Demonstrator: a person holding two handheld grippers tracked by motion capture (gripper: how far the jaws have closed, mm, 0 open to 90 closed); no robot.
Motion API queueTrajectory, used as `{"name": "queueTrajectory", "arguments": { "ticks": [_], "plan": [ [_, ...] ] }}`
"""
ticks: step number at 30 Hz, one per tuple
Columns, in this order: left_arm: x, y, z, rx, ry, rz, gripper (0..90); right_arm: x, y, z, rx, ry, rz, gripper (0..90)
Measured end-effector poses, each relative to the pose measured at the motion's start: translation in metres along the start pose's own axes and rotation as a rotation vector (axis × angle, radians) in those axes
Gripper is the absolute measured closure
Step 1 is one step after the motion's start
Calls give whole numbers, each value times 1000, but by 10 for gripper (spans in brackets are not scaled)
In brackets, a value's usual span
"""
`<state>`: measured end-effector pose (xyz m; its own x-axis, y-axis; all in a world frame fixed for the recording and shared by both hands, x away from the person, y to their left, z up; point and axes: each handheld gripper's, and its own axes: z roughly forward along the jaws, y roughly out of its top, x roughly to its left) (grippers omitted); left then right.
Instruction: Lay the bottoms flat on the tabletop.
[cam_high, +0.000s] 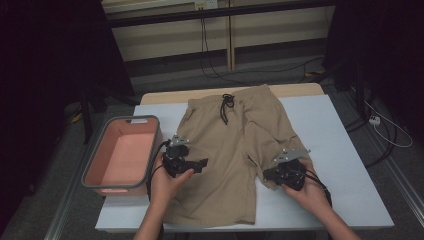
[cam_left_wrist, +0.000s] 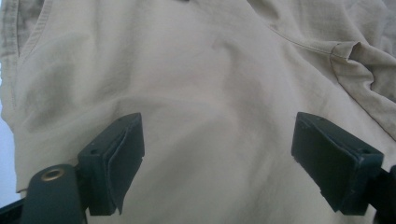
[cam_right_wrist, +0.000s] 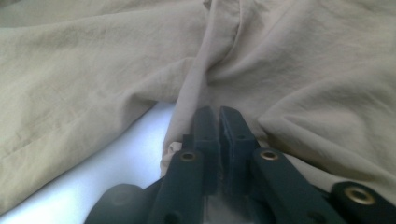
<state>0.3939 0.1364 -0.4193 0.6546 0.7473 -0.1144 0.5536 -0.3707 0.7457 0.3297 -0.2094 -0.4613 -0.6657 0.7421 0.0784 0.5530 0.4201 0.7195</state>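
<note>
Pinching shorts, right gripper fingers closed; left gripper spread wide.

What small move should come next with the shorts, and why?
Probably close the left tool on the cloth beneath it. Its jaws stand wide open over the flat left leg of the shorts, while the right tool is already shut on a fold of the right leg, so only one side is gripped.
</note>
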Motion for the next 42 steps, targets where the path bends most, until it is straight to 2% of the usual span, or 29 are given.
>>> {"name": "queueTrajectory", "arguments": {
  "ticks": [4,10,13,15,19,21,23,25,26,28,30,32,33,34,36,38,42],
  "plan": [
    [1,1,-1,4,-5,0,174,-1,-2,-4,3,12,11,900],
    [1,2,-2,-12,-1,-3,175,0,-14,-20,31,84,47,900],
    [1,1,-2,-8,1,-3,175,6,-24,-28,26,99,49,900],
    [0,1,-3,-8,1,-5,175,13,-27,-32,36,128,36,900],
    [-1,3,-5,-16,-3,0,175,29,-26,-35,46,154,2,900],
    [-1,2,-6,-19,0,2,175,35,-25,-36,47,191,0,900],
    [0,2,-7,-19,1,0,175,38,-22,-41,25,165,-24,900],
    [1,1,-8,-13,-1,0,175,35,-17,-45,7,62,-49,900],
    [1,1,-8,-17,0,-2,174,30,-16,-45,5,31,-56,900],
    [1,1,-8,-21,3,1,175,20,-17,-45,-10,24,-28,888],
    [0,2,-8,-25,2,-2,175,11,-20,-44,-15,-22,-9,804],
    [0,2,-8,-21,-2,2,175,11,-19,-45,-31,-18,-2,722],
    [-1,2,-6,-21,-2,3,175,13,-16,-45,-41,1,-7,682],
    [-1,2,-5,-22,-1,0,175,17,-12,-45,-52,30,-19,660],
    [-2,2,-5,-14,-6,1,174,24,-7,-43,-61,38,-55,608],
    [-2,1,-5,-9,-6,1,174,34,-2,-33,-18,57,-109,598],
    [1,1,-8,-16,-4,1,173,35,-10,-14,85,20,-137,571]
  ]
}}
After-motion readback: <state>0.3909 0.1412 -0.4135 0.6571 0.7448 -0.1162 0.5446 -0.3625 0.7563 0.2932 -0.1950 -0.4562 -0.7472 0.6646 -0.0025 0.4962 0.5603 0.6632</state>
